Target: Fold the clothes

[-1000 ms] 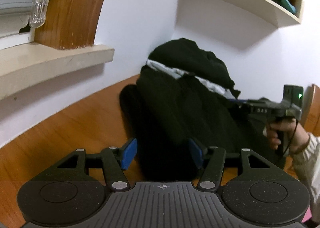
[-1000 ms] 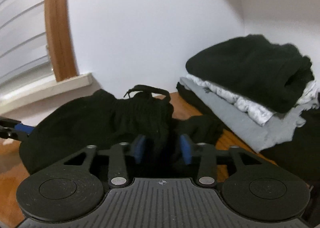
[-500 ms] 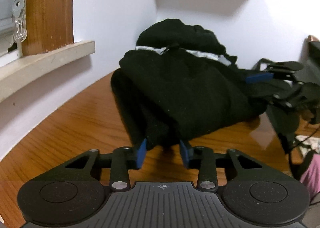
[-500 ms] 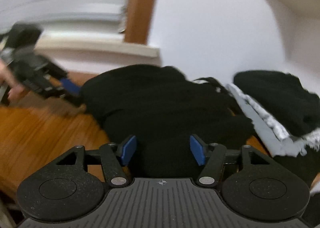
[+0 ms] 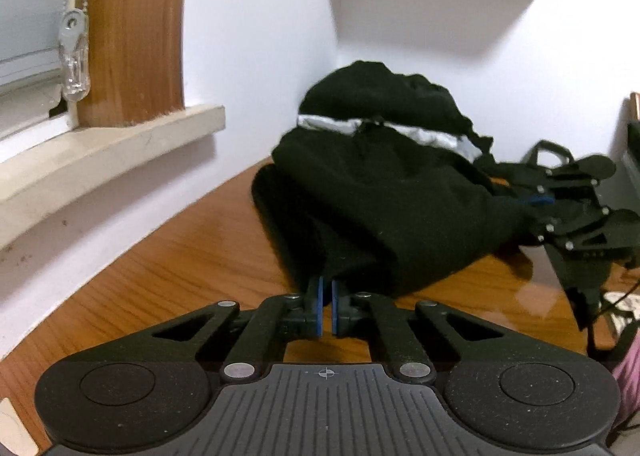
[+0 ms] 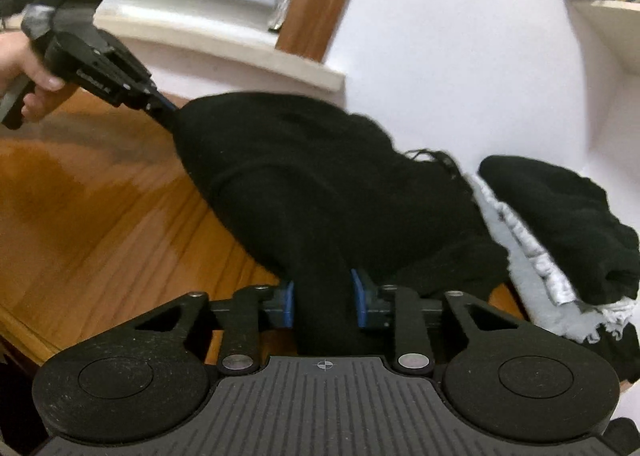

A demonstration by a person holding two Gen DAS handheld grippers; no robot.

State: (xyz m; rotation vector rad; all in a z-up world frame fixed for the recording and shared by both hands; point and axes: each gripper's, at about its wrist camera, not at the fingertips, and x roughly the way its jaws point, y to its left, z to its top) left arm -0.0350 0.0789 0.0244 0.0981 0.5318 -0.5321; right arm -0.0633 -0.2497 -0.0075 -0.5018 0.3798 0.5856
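Even indoor light w/ soft shadows, glare patch on the wooden table (image 5: 536, 296), strong fisheye bending at edges, slight motion blur on black garment (image 6: 304, 176).

Rumpled black garment (image 6: 304, 184) on the wooden table (image 6: 88, 216), beside a folded pile (image 6: 552, 228).

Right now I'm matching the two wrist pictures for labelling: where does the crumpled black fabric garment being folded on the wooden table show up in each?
Left wrist view: the crumpled black fabric garment fills the centre, its near edge at the left claw.
Right wrist view: it spreads from upper left to bottom centre.
Shared landmark: the folded pile with a grey-white layer behind the garment.
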